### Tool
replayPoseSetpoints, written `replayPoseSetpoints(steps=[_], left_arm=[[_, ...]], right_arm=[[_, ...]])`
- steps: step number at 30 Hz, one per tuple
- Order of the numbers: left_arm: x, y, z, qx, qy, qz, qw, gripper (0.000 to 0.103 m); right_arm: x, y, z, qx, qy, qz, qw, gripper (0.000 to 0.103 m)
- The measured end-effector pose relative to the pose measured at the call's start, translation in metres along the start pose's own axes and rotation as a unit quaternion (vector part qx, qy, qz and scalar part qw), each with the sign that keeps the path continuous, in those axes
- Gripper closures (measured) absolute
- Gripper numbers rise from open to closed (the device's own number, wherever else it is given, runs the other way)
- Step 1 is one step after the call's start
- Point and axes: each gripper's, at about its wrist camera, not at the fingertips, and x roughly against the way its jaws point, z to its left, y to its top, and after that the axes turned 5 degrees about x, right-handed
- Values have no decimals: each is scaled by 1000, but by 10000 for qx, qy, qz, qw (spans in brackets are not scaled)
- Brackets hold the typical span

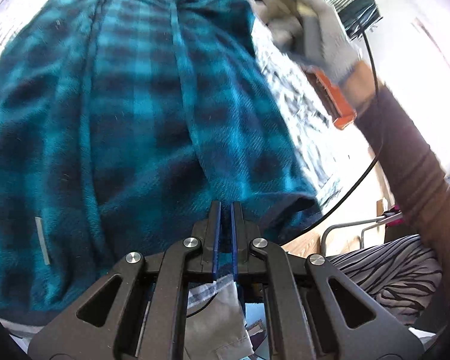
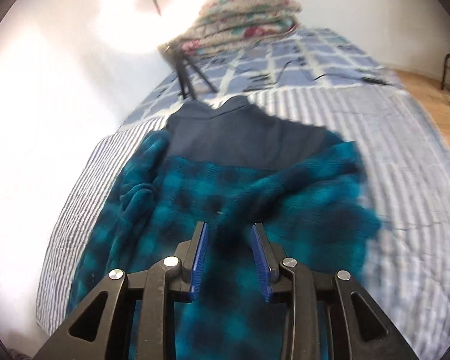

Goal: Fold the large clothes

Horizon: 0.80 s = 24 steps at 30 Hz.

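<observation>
A large teal-and-black plaid fleece garment (image 2: pixel 249 186) lies spread on a bed (image 2: pixel 390 138) covered with a blue-and-white striped spread. In the right wrist view its long axis runs from 6 o'clock up toward 12 o'clock: a plain dark navy panel (image 2: pixel 240 138) forms the far end at about 12 o'clock, while the plaid body fills the near part. One sleeve-like fold is bunched along the garment's edge at 9 o'clock; another lies across toward 3 o'clock, blurred.

The right gripper (image 2: pixel 229 249) hangs over the plaid at 6 o'clock with its blue pads apart. Fleece shows in the gap between them, but the pads do not press on it. In the left wrist view, the gloved right hand (image 1: pixel 324 33) carrying that gripper appears at 1 o'clock, blurred, with a brown sleeve (image 1: pixel 411 162) trailing toward 4 o'clock.

The left gripper (image 1: pixel 226 228) sits at 6 o'clock of its own view, its blue pads drawn close together on the garment's near edge, with plaid fabric pinched in the narrow slit between them. The cloth spreads up and away from it toward 11 o'clock.

Beyond the garment, at 12 o'clock in the right wrist view, a folded floral blanket (image 2: pixel 249 12) is stacked on a blue checked quilt (image 2: pixel 300 57), with black tripod legs (image 2: pixel 192 75) just beside it.
</observation>
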Motion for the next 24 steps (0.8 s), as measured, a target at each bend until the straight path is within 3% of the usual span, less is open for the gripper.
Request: replayPoseSetpoints(steps=[6, 10, 15, 19, 24], left_arm=[[4, 16, -14, 14, -223, -290, 9993, 101], [-21, 24, -29, -90, -340, -98, 9993, 101], [-64, 18, -53, -432, -391, 415, 9974, 101], [-90, 2, -57, -502, -431, 836, 9943, 101], [-98, -4, -58, -546, -415, 845, 9941, 101]], right_arm=[[38, -18, -22, -101, -54, -83, 9999, 71], [40, -20, -29, -163, -18, -109, 9998, 71], [20, -18, -38, -151, 113, -91, 9998, 71], [-8, -13, -52, -253, -22, -44, 9997, 71], [-45, -14, -86, -602, -494, 216, 9967, 77]])
